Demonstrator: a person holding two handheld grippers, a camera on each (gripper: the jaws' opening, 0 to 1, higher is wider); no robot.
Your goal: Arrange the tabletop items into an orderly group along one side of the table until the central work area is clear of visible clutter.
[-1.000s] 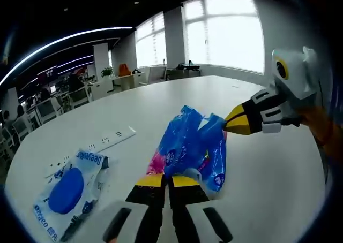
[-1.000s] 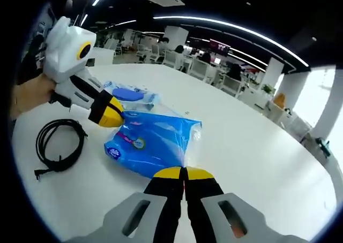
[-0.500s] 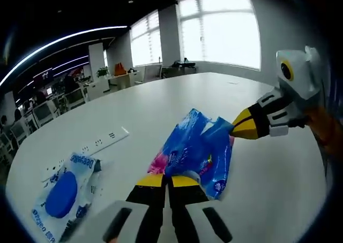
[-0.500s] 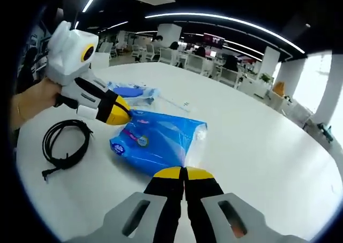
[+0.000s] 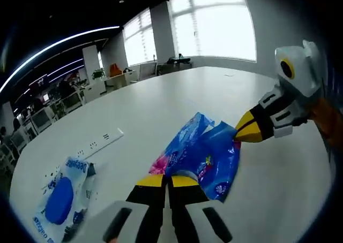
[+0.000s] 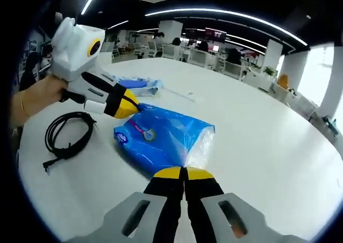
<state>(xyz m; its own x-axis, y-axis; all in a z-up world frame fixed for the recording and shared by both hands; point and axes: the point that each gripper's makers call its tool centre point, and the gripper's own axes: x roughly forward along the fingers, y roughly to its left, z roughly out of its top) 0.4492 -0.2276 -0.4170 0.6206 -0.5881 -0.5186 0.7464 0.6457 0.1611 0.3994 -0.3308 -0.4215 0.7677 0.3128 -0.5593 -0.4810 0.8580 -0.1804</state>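
Both tongs, left tongs (image 5: 170,180) and right tongs (image 6: 180,172), stay clamped on opposite ends of the blue tissue pack (image 6: 166,138), now carried closer to the cable (image 6: 67,137) near the surface (image 6: 268,162) edge; centre clearing.

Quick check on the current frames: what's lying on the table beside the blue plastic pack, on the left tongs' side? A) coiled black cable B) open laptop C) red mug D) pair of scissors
A: in the right gripper view a coiled black cable lies on the white table just beside the blue plastic pack, near the left tongs.
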